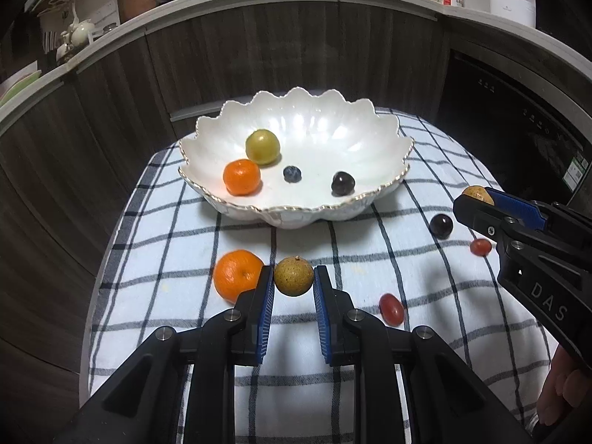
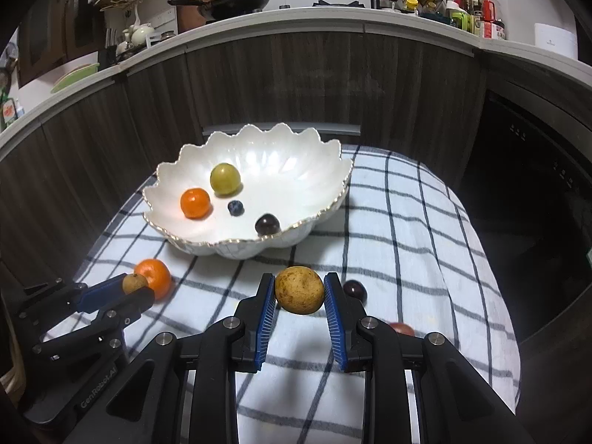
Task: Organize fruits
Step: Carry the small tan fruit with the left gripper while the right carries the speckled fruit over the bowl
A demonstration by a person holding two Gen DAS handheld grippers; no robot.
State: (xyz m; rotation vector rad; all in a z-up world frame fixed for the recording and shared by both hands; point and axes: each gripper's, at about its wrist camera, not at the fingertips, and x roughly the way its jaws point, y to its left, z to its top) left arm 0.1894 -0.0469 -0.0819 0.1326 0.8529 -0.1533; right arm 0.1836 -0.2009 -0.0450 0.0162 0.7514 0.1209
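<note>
Both of my grippers had a fruit pinched at this point. The left gripper (image 1: 294, 281) was squeezing a small speckled brown fruit (image 1: 294, 276) between its blue pads, right beside a mandarin (image 1: 236, 275) lying on the checked cloth (image 1: 370, 351). The right gripper (image 2: 299, 292) was clamped on a bigger brown fruit (image 2: 299, 290), same speckled skin, pads tight on both sides. From the left camera I could see the right one off to the side with its fruit poking out past the fingertips.

The scalloped white bowl (image 1: 370, 118) with the gold rim sat on the cloth past both grippers. In it I had a mandarin in the bowl (image 1: 242, 177) touching a yellow-green fruit (image 1: 262, 147), then a blueberry (image 1: 292, 174) a bit apart, and a dark grape in the bowl (image 1: 343, 183) near the front rim.

Loose on the cloth were a dark grape (image 1: 441, 226) near the right gripper, a red grape (image 1: 391, 309) just beside my left gripper, and another small red one (image 1: 480, 246) further right. Behind all that ran the dark wood cabinet front (image 2: 296, 85) and the counter (image 2: 259, 18) with a wok (image 2: 236, 2) and bottles (image 2: 477, 14) on it.
</note>
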